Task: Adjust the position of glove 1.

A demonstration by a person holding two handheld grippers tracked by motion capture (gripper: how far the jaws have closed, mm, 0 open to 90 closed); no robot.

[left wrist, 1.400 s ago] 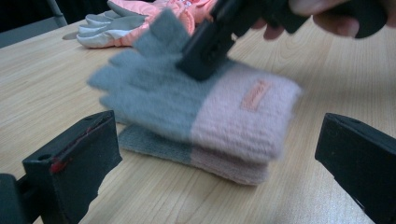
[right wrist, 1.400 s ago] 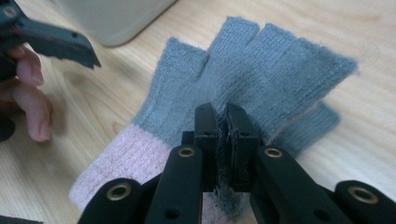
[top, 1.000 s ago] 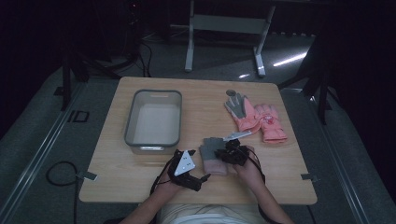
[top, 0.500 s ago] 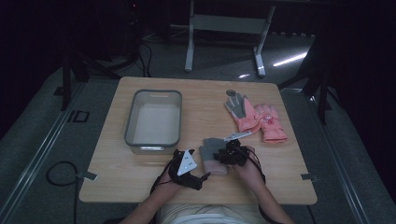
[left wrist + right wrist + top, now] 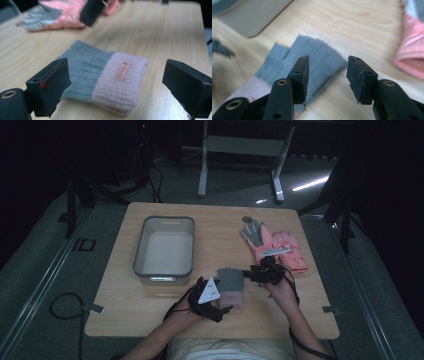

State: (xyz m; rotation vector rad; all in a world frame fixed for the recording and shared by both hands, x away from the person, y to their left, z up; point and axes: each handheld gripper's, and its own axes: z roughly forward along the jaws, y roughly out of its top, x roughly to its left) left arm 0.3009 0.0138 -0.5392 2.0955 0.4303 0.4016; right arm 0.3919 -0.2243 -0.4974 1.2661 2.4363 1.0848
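Plywood-coloured wooden table top (image 5: 150,320), pale and rectangular, stands in a dim room on grey-green carpet, with a white metal frame (image 5: 240,150) on the floor behind it and black cables (image 5: 65,307) trailing on the floor at its left. On the table's near middle lies a folded knitted glove, grey at the fingers and pink at the ribbed cuff (image 5: 105,75), flat on the wood with a small label on the cuff. The left gripper (image 5: 216,304) sits at the cuff end, jaws spread wide on either side of the glove and not touching it; they have just been closing slightly. The right gripper (image 5: 327,75) hangs above the grey finger end, its jaws half apart with nothing pinched, having just been opening. A grey-rimmed rectangular plastic tub (image 5: 165,251) stands to the left, well apart. A pair of pink gloves with grey palms (image 5: 272,245) lies at the far right of the table.
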